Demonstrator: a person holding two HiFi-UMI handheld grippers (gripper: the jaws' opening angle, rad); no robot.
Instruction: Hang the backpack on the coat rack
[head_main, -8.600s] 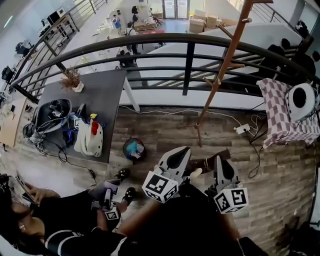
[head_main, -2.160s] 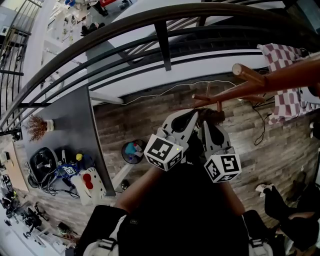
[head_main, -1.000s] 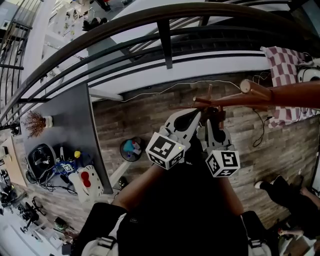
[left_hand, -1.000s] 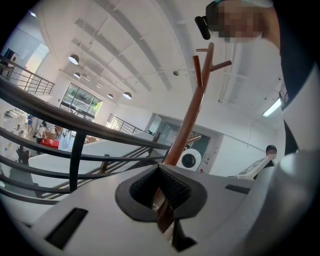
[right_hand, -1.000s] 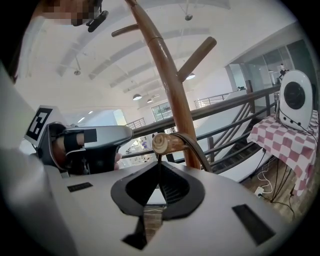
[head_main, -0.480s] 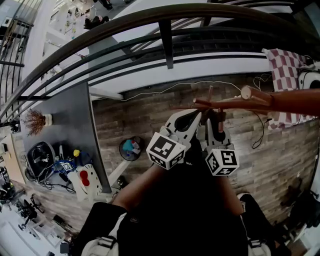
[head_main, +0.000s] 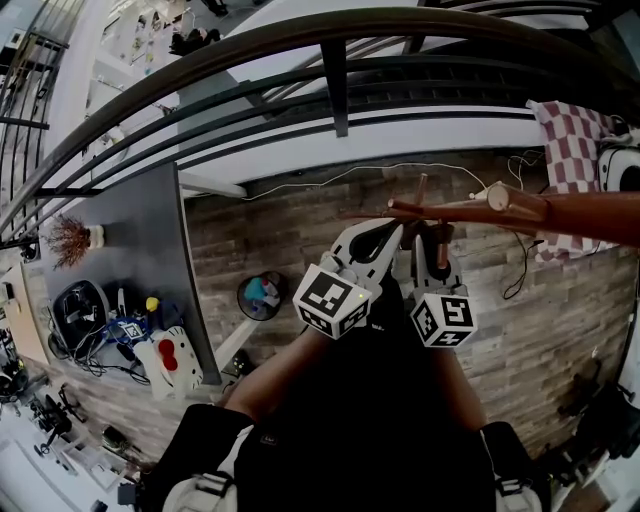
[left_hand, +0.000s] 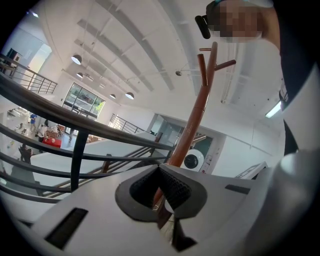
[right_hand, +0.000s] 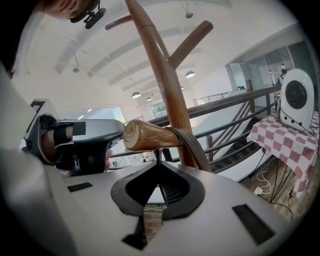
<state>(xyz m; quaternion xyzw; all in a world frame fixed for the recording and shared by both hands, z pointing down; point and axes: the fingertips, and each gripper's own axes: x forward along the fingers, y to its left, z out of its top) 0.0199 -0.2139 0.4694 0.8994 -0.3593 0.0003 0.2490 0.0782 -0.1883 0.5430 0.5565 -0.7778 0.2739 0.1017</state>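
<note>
Head view puts both grippers against the coat rack (head_main: 570, 212), with the black backpack (head_main: 370, 420) hanging under them. The right gripper (head_main: 437, 245) is clamped on the strap (right_hand: 192, 142), which loops over a peg (right_hand: 150, 135) of the rack. The left gripper (head_main: 387, 235), just beside it, has its jaws pressed together; I can't make out what they pinch. Beyond the rack runs a dark railing (head_main: 330, 70), and a checked cloth (head_main: 570, 130) lies near its pole.
</note>
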